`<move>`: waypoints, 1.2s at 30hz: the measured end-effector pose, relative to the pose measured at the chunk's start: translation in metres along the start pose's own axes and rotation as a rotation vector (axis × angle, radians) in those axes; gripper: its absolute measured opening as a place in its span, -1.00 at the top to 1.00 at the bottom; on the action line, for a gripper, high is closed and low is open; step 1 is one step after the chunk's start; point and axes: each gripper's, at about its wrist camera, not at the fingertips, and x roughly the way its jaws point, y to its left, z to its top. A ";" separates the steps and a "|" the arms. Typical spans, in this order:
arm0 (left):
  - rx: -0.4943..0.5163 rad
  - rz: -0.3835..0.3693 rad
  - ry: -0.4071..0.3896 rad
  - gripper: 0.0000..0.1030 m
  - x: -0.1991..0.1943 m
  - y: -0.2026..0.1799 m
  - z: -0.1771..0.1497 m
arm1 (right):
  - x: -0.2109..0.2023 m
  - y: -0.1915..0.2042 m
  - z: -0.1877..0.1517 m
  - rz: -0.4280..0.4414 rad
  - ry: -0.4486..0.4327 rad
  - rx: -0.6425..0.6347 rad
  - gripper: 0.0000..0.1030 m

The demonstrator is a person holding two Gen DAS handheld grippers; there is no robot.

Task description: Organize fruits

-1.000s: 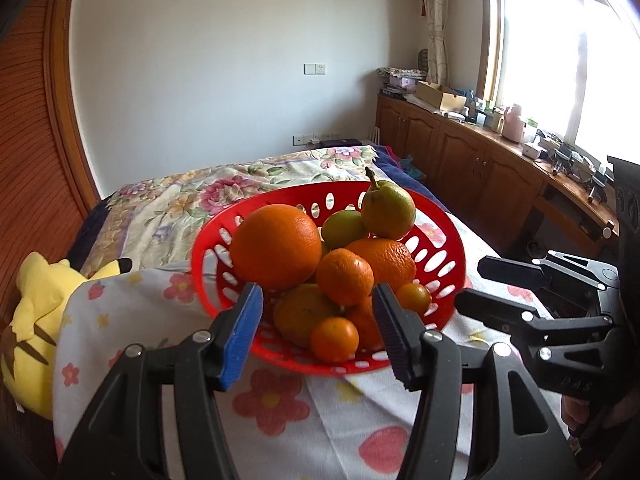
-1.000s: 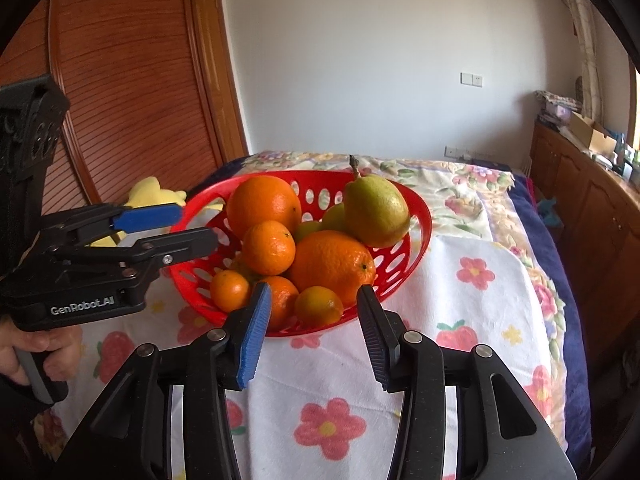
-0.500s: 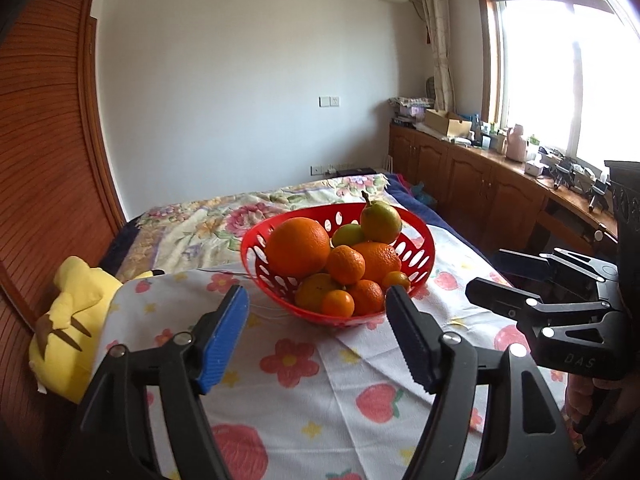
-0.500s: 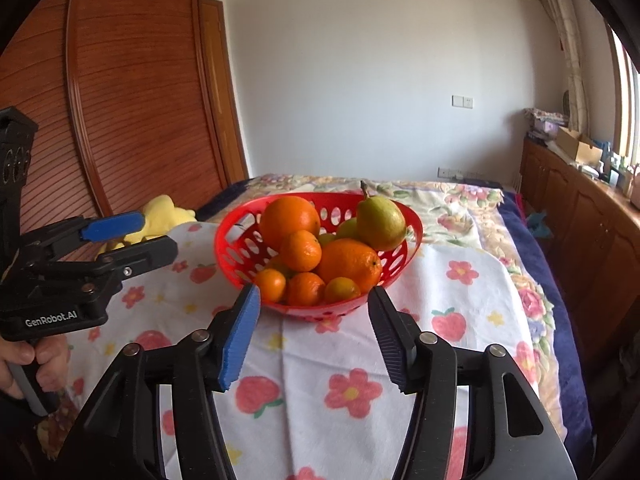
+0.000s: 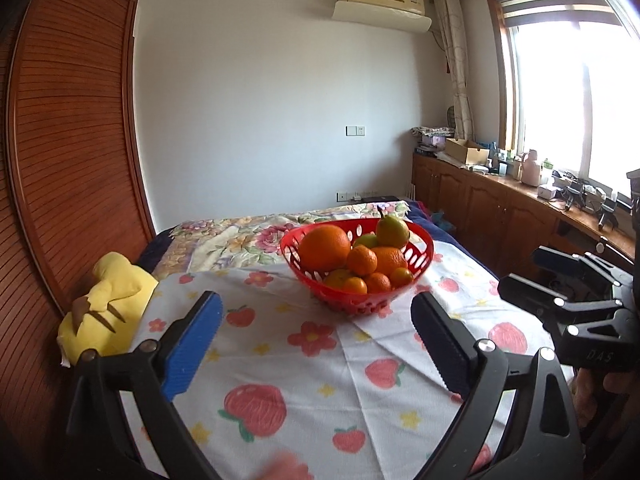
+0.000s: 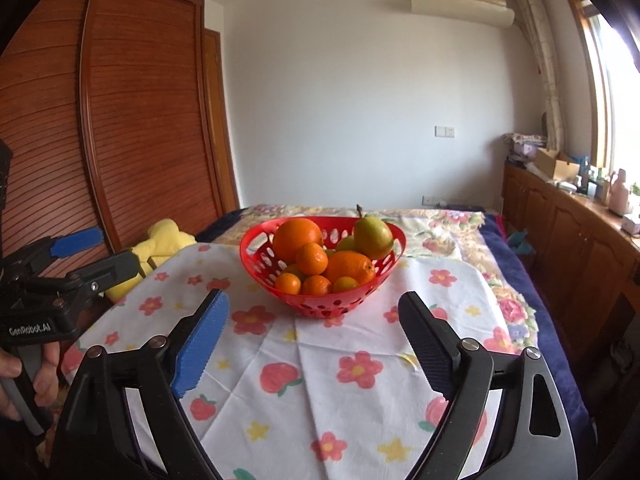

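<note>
Left wrist view: our left gripper (image 5: pixel 316 338) gapes wide, holding nothing; red fruit basket (image 5: pixel 424 258) sits far ahead on the floral cloth (image 5: pixel 280 344).

Right wrist view: our right gripper (image 6: pixel 314 334) likewise wide, unloaded; basket (image 6: pixel 256 260) centred beyond, pear (image 6: pixel 373 234) at its far right.

Right claw (image 6: pixel 314 336) at 6 o'clock, jaws spread wide, empty. Red basket (image 6: pixel 320 304) at centre on flowered cloth (image 6: pixel 320 380) over bed: large orange (image 6: pixel 297 238), pear (image 6: pixel 372 234), several smaller oranges heaped inside. Left claw (image 6: pixel 98 254) at 9 o'clock, parted, empty. Yellow plush (image 6: pixel 166 238) beside it.
</note>
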 end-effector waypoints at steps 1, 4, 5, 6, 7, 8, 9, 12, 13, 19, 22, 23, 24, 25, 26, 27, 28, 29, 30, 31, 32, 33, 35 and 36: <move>-0.002 -0.003 0.001 -0.86 -0.004 0.000 -0.003 | -0.003 0.001 -0.002 -0.007 -0.002 0.000 -0.75; -0.009 -0.012 -0.003 -0.86 -0.015 0.001 -0.010 | -0.014 0.005 -0.007 -0.024 -0.012 0.000 -0.77; -0.010 -0.012 -0.001 -0.86 -0.018 0.001 -0.011 | -0.018 0.007 -0.008 -0.026 -0.014 -0.002 -0.77; -0.009 -0.010 0.000 -0.86 -0.022 0.001 -0.014 | -0.022 0.009 -0.009 -0.033 -0.017 -0.003 -0.77; -0.011 -0.007 -0.001 -0.86 -0.026 0.001 -0.016 | -0.025 0.009 -0.010 -0.037 -0.019 -0.002 -0.77; -0.013 -0.006 -0.003 -0.86 -0.029 0.001 -0.017 | -0.029 0.010 -0.011 -0.040 -0.022 -0.001 -0.77; -0.016 -0.007 -0.006 -0.86 -0.032 0.001 -0.018 | -0.033 0.010 -0.012 -0.042 -0.024 0.001 -0.77; -0.021 -0.004 -0.015 -0.86 -0.044 0.001 -0.020 | -0.045 0.012 -0.015 -0.049 -0.034 0.011 -0.77; -0.021 -0.003 -0.020 -0.86 -0.047 0.001 -0.021 | -0.048 0.012 -0.015 -0.051 -0.036 0.014 -0.77; -0.026 0.001 -0.031 -0.86 -0.069 0.000 -0.025 | -0.068 0.017 -0.017 -0.052 -0.047 0.023 -0.77; -0.029 0.008 -0.032 -0.86 -0.078 -0.001 -0.028 | -0.078 0.018 -0.019 -0.058 -0.051 0.026 -0.77; -0.028 0.010 -0.033 -0.86 -0.081 -0.001 -0.028 | -0.081 0.018 -0.019 -0.060 -0.053 0.025 -0.77; -0.028 0.011 -0.034 -0.86 -0.083 -0.002 -0.029 | -0.084 0.019 -0.020 -0.061 -0.054 0.023 -0.77; -0.028 0.013 -0.035 -0.86 -0.087 -0.002 -0.030 | -0.086 0.019 -0.020 -0.060 -0.054 0.023 -0.77; -0.029 0.014 -0.033 -0.86 -0.088 -0.003 -0.031 | -0.086 0.020 -0.021 -0.058 -0.054 0.024 -0.77; -0.030 0.013 -0.029 -0.86 -0.089 -0.002 -0.032 | -0.088 0.020 -0.022 -0.058 -0.053 0.023 -0.77; -0.032 0.011 -0.027 -0.86 -0.091 -0.002 -0.034 | -0.089 0.021 -0.023 -0.058 -0.052 0.022 -0.77; -0.034 0.011 -0.028 -0.86 -0.091 -0.002 -0.034 | -0.091 0.022 -0.024 -0.059 -0.052 0.023 -0.77; -0.036 0.013 -0.028 -0.86 -0.093 -0.002 -0.035 | -0.092 0.023 -0.025 -0.060 -0.050 0.025 -0.77; -0.035 0.015 -0.026 -0.86 -0.094 -0.003 -0.037 | -0.093 0.024 -0.027 -0.056 -0.047 0.026 -0.77; -0.033 0.017 -0.025 -0.86 -0.094 -0.003 -0.038 | -0.094 0.024 -0.027 -0.056 -0.044 0.026 -0.77; -0.031 0.018 -0.024 -0.86 -0.095 -0.002 -0.039 | -0.094 0.025 -0.028 -0.056 -0.043 0.026 -0.77; -0.030 0.021 -0.024 -0.86 -0.097 -0.002 -0.041 | -0.095 0.026 -0.029 -0.055 -0.040 0.025 -0.77; -0.031 0.021 -0.024 -0.86 -0.098 -0.001 -0.041 | -0.095 0.026 -0.030 -0.057 -0.039 0.023 -0.77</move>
